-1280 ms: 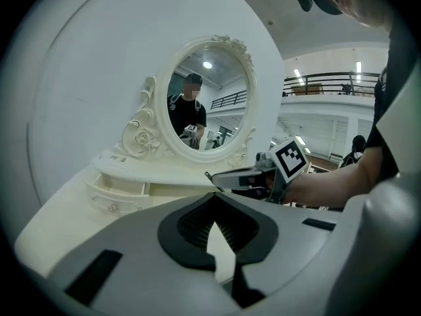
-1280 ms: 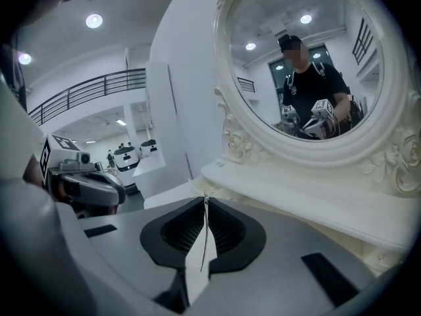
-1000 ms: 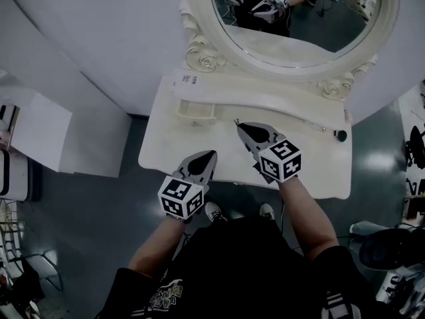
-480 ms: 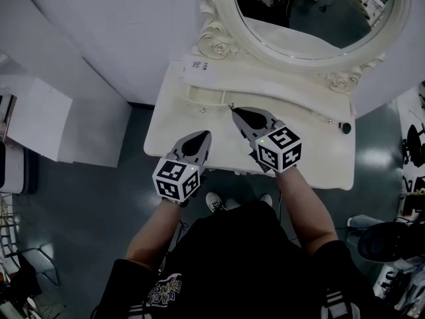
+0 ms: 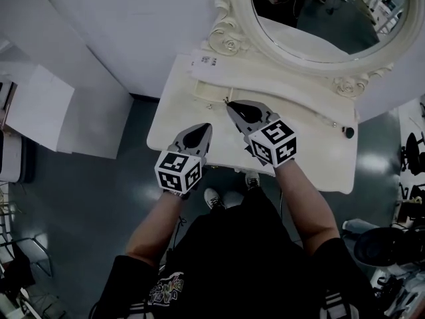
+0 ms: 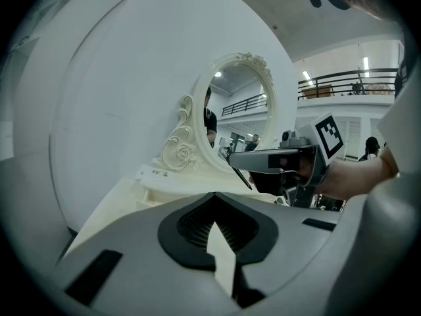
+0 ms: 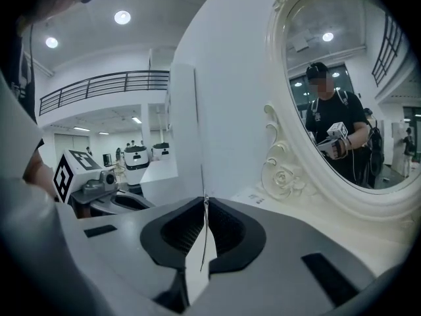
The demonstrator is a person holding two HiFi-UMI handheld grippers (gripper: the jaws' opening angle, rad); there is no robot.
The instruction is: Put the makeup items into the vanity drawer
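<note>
Two claws over the vanity worktop (image 5: 171, 123)

The right claw (image 5: 229, 105) is narrowed onto a thin dark makeup stick (image 7: 204, 232), whose tip points at the low shelf under the mirror (image 5: 332, 25). The left claw (image 5: 204, 126), jaws together with nothing between them, hovers just beside it. A small dark round item (image 5: 350, 132) lies near the worktop's right edge.
</note>
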